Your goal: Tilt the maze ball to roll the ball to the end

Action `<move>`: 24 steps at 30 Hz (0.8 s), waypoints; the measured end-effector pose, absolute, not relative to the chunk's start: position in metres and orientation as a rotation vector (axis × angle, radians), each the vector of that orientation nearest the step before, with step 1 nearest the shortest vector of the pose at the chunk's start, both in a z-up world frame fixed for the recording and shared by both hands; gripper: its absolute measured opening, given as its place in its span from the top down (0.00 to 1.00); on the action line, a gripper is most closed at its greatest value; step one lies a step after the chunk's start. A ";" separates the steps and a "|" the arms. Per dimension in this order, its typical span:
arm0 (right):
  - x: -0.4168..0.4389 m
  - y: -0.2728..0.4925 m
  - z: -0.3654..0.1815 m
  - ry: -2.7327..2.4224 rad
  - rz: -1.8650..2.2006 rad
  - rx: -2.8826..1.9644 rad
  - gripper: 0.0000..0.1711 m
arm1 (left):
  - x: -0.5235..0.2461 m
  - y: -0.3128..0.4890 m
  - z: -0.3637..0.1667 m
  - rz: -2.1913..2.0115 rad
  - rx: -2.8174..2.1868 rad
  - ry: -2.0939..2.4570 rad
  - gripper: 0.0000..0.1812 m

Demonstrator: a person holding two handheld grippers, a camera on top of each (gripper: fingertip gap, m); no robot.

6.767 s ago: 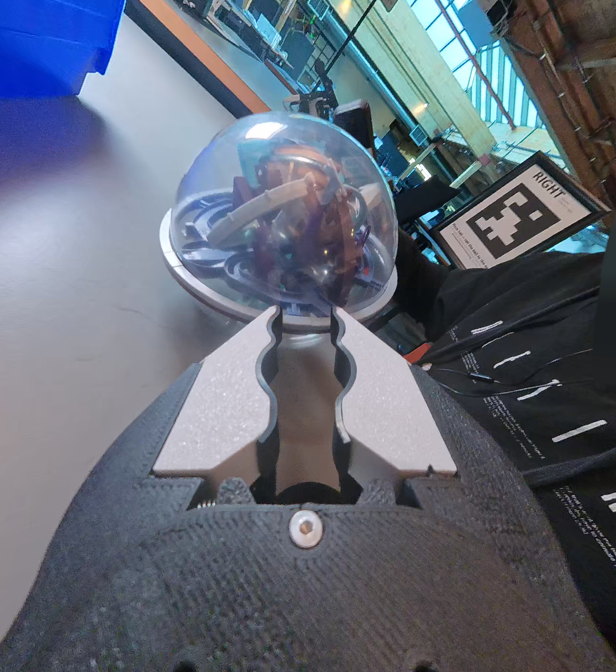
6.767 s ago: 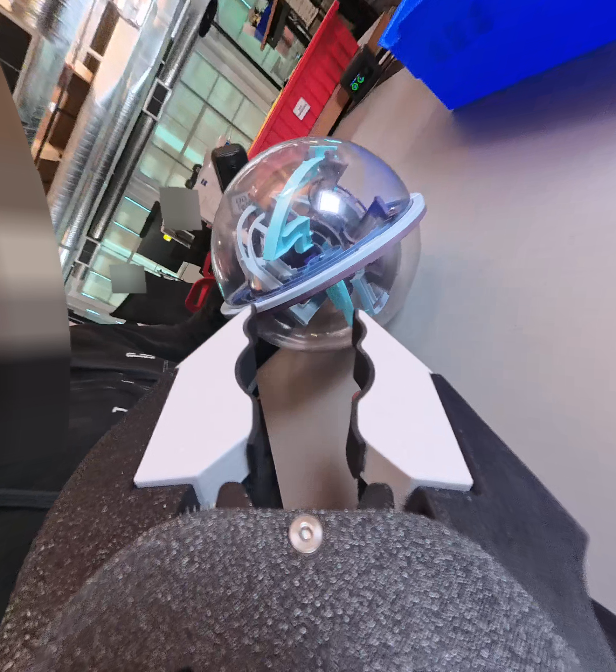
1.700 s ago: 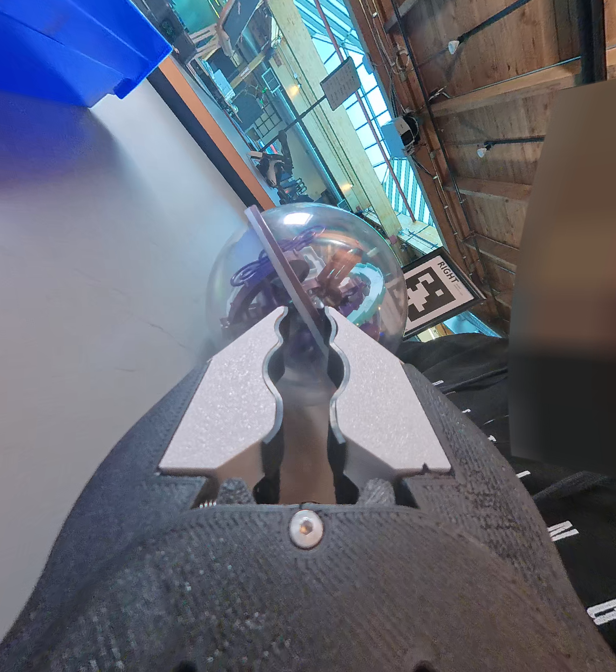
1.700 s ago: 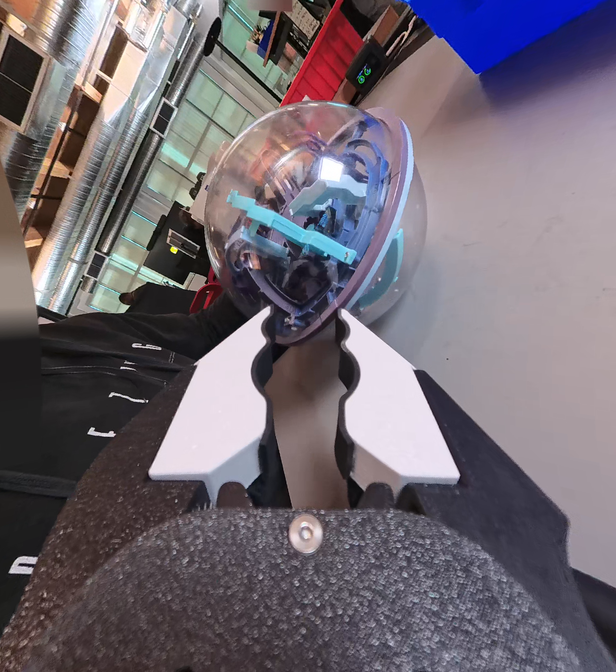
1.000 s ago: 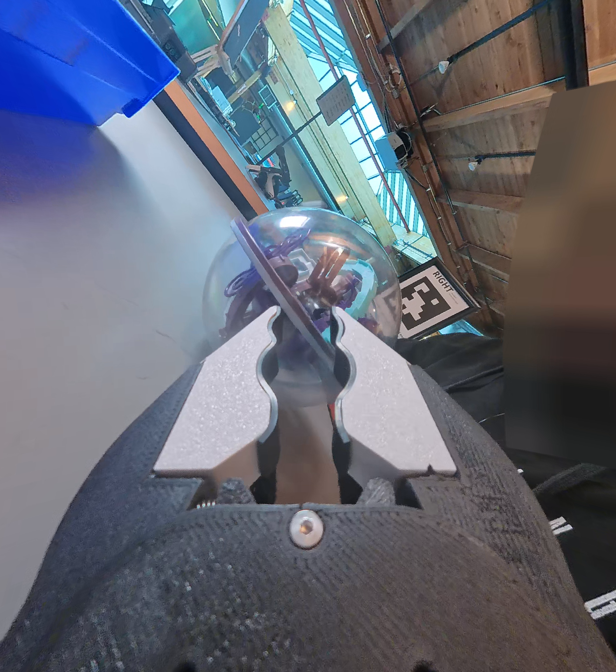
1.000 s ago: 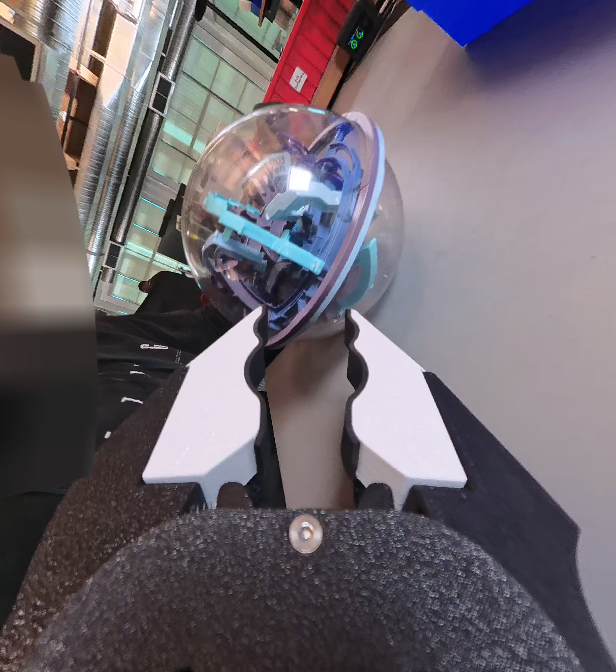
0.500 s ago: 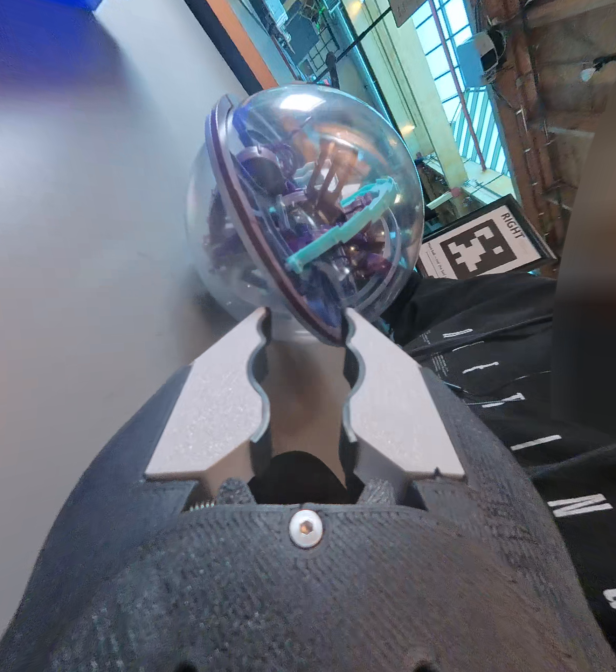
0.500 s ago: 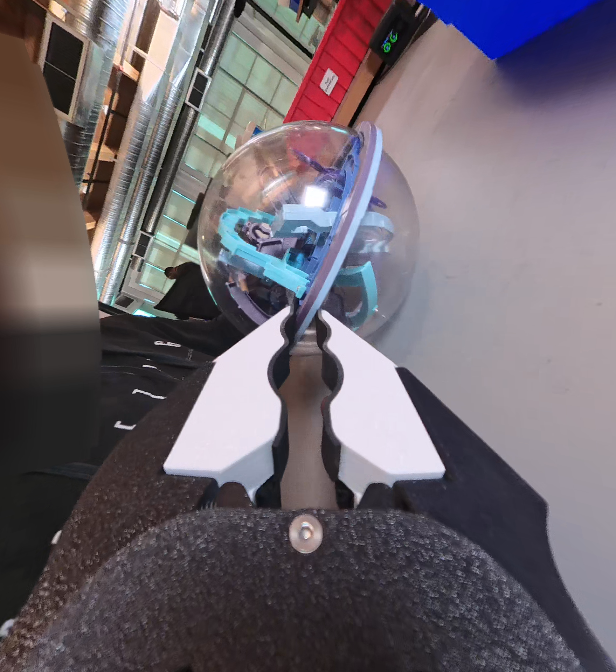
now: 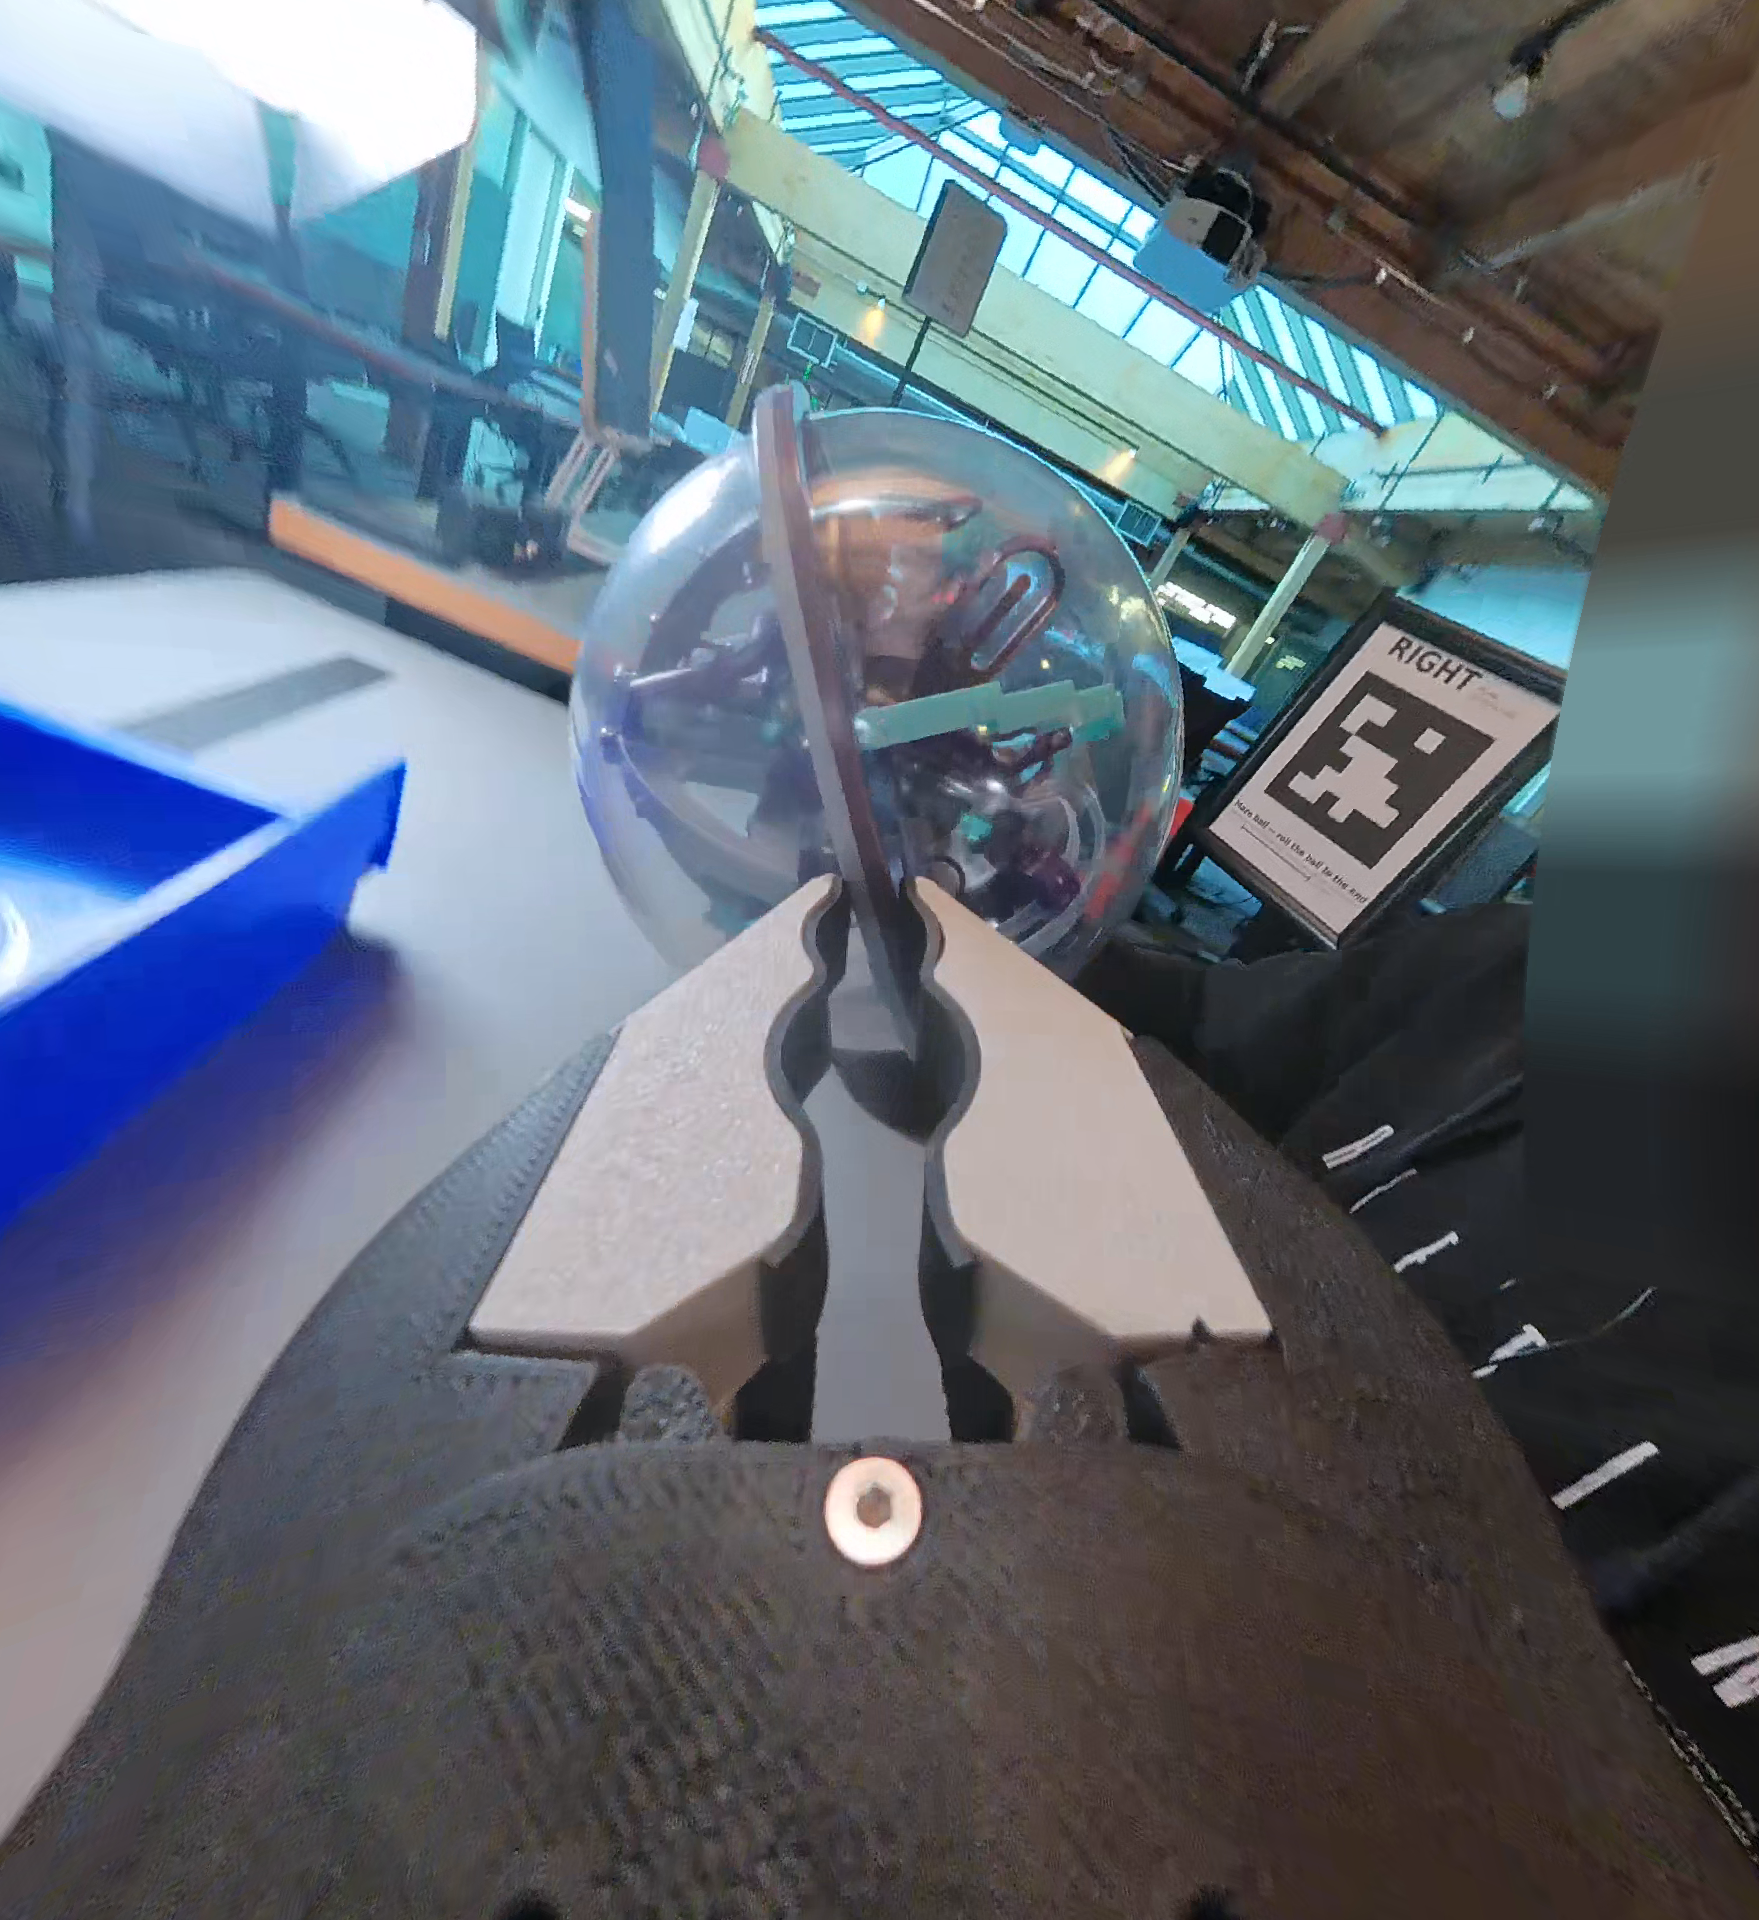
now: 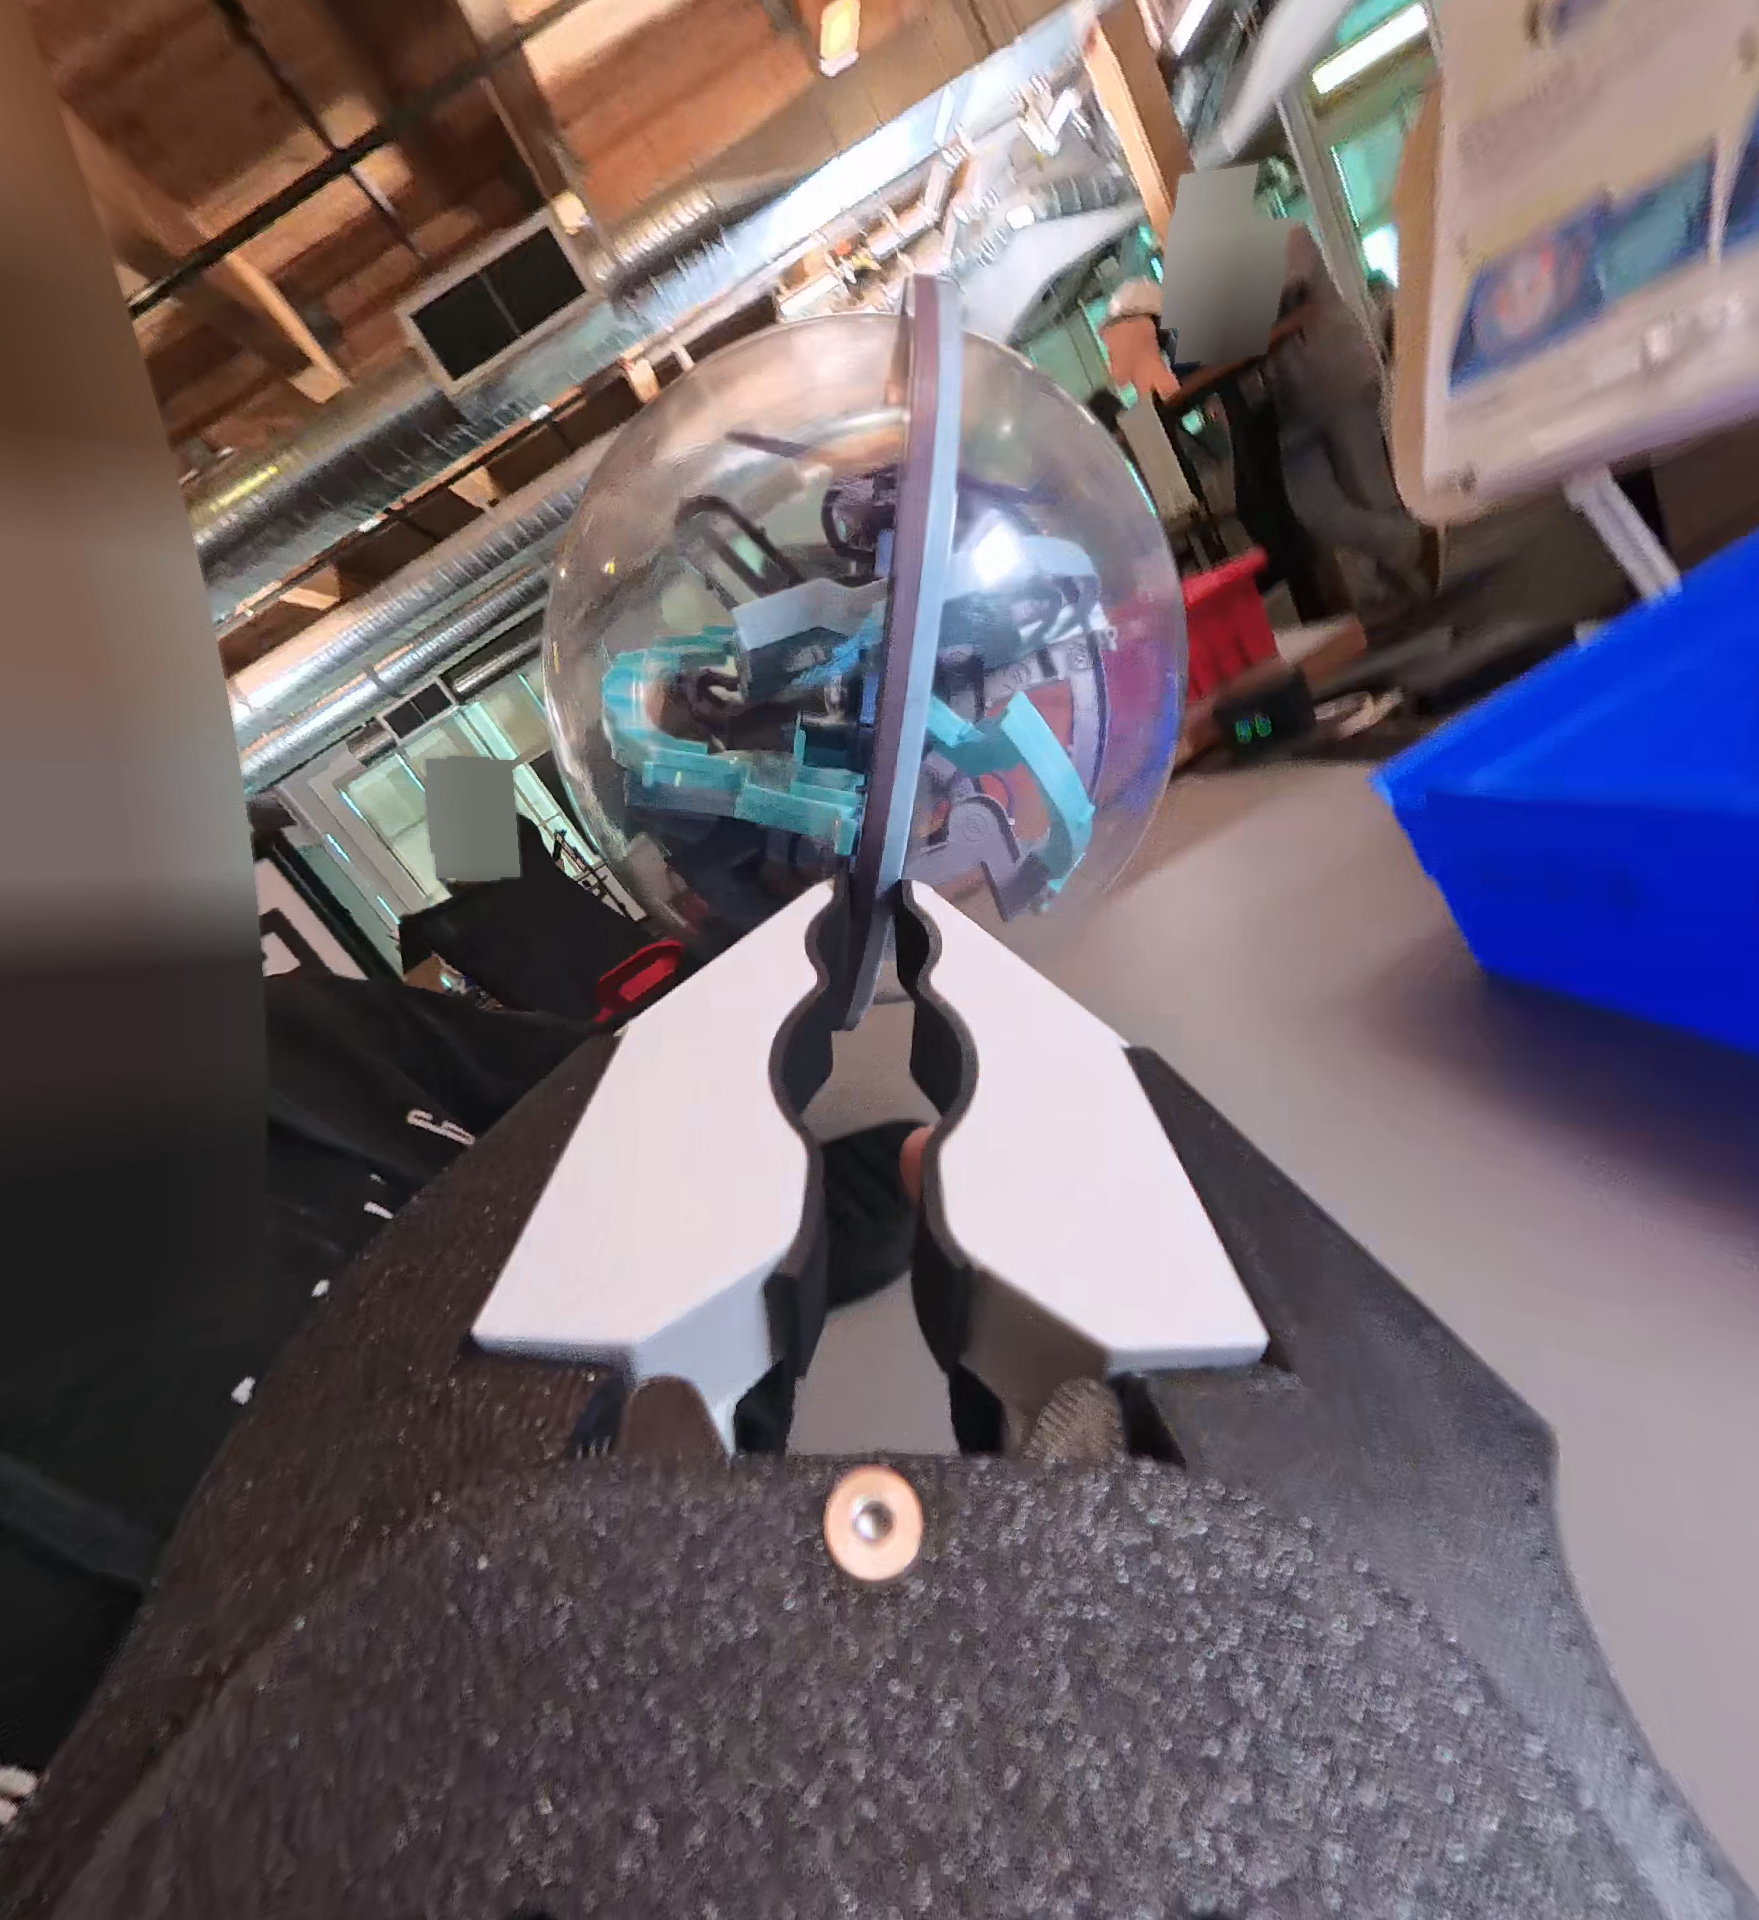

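Observation:
The maze ball [image 9: 880,691] is a clear sphere with teal, purple and brown tracks inside and a thin flat rim around its middle. The rim stands nearly upright in both views. My left gripper [image 9: 877,894] is shut on the rim's near edge. In the right wrist view the maze ball [image 10: 864,649] is held the same way from the other side: my right gripper [image 10: 870,902] is shut on the rim. The ball is lifted above the grey table [image 9: 501,831]. I cannot make out the small ball inside.
A blue bin [image 9: 106,904] sits on the table to the left of the left gripper; it shows in the right wrist view [image 10: 1623,831] at right. The right gripper's black-and-white tag plate [image 9: 1374,769] shows behind the ball. A person's dark clothing [image 9: 1581,1247] is close by.
Both grippers closed tighter on the rim and lifted the maze ball off the table. The views swung level, so the rim now stands almost vertical and the blue bin came into view.

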State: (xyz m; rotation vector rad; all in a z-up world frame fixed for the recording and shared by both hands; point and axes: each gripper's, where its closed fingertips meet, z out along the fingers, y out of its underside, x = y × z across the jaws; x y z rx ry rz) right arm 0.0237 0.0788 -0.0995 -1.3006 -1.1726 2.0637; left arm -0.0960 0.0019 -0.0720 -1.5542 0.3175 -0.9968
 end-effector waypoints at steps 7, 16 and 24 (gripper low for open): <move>0.032 0.053 -0.011 -1.215 1.996 -0.955 0.97 | -0.077 -0.028 0.044 -0.741 -1.443 0.526 0.96; 0.044 0.000 0.015 -1.205 1.999 -0.771 0.97 | -0.028 -0.078 0.119 -0.510 -1.435 0.687 0.96; 0.055 -0.028 0.031 -1.229 1.908 -0.678 0.97 | 0.007 -0.119 0.141 -0.385 -1.395 0.788 0.96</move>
